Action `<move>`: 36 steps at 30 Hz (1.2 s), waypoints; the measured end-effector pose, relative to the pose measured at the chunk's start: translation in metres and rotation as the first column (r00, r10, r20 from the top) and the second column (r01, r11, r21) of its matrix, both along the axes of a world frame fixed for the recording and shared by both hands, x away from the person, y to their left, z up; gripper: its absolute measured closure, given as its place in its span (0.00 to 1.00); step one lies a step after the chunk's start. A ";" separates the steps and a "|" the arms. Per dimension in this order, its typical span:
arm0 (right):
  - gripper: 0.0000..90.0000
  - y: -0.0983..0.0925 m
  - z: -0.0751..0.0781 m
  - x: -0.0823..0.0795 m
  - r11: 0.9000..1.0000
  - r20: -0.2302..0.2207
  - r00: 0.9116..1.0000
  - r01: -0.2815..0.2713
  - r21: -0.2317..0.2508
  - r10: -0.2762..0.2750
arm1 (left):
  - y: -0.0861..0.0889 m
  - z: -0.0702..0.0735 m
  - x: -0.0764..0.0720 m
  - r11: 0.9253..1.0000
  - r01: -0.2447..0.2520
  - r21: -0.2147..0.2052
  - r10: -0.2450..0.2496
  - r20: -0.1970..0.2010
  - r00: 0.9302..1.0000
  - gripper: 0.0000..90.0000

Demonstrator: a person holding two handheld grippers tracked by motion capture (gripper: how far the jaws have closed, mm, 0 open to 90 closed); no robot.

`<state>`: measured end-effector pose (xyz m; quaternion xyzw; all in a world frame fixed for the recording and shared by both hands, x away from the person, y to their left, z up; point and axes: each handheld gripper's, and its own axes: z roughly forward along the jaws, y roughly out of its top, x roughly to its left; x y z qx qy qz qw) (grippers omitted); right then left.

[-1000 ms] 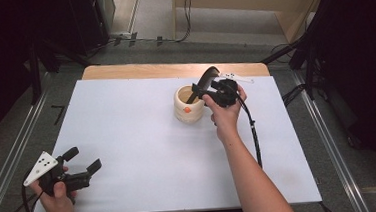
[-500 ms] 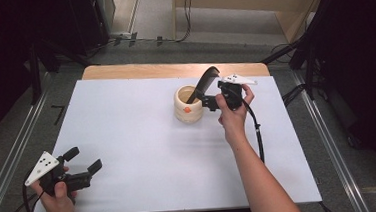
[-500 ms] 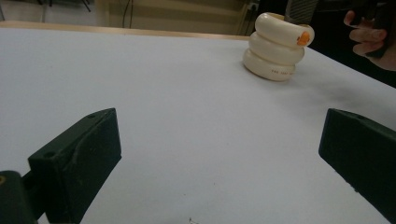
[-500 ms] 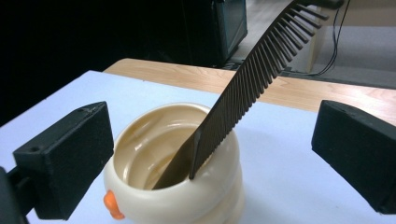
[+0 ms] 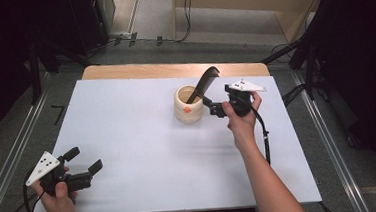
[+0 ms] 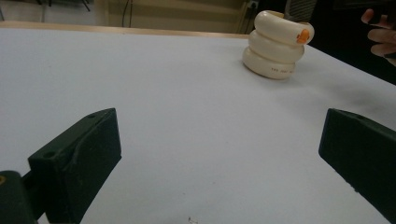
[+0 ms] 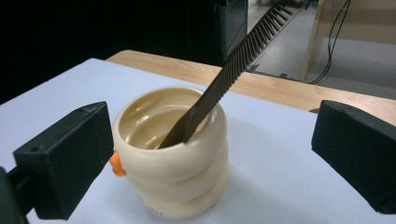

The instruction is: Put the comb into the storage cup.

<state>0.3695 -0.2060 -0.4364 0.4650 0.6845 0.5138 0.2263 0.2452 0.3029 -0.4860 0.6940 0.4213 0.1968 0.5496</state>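
A cream ringed cup (image 5: 188, 105) with an orange spot stands on the white table top (image 5: 144, 154), right of the middle and toward the back. A black comb (image 5: 203, 83) leans inside it, teeth end sticking up to the right. My right gripper (image 5: 211, 108) is open just right of the cup, jaws pointing at it, touching nothing. In the right gripper view the cup (image 7: 173, 154) and comb (image 7: 233, 65) sit between the spread jaws of that gripper (image 7: 210, 149). My left gripper (image 5: 83, 161) is open near the front left corner, with the cup (image 6: 276, 44) far ahead of it.
A wooden strip (image 5: 123, 73) runs along the table's far edge. Metal rails flank the table on both sides. The right hand's fingers (image 6: 378, 32) appear past the cup in the left gripper view. Dark equipment and cables lie on the floor behind.
The right gripper has dropped from the comb's upper end to beside the cup and stands open. The comb stays leaning in the cup. The left gripper has not moved.
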 end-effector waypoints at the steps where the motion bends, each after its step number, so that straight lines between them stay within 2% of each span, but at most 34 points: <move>1: 0.00 -0.001 0.000 -0.002 1.000 0.002 1.000 0.000 -0.005 0.000 | 0.000 0.000 0.000 1.000 0.000 0.000 0.000 0.000 1.000 0.00; 12: 0.00 -0.007 -0.001 -0.017 0.998 0.017 0.999 -0.027 -0.059 0.028 | -0.001 0.000 0.000 1.000 0.003 0.002 -0.003 0.005 1.000 0.00; 19: 0.00 -0.009 -0.001 -0.029 0.994 0.041 0.998 -0.046 -0.102 0.050 | -0.002 0.000 0.000 1.000 0.004 0.008 -0.004 0.004 1.000 0.00; 36: 0.00 -0.031 -0.011 -0.059 0.994 0.049 0.998 -0.046 -0.095 0.051 | -0.001 0.000 -0.002 1.000 0.016 0.003 -0.016 0.010 1.000 0.00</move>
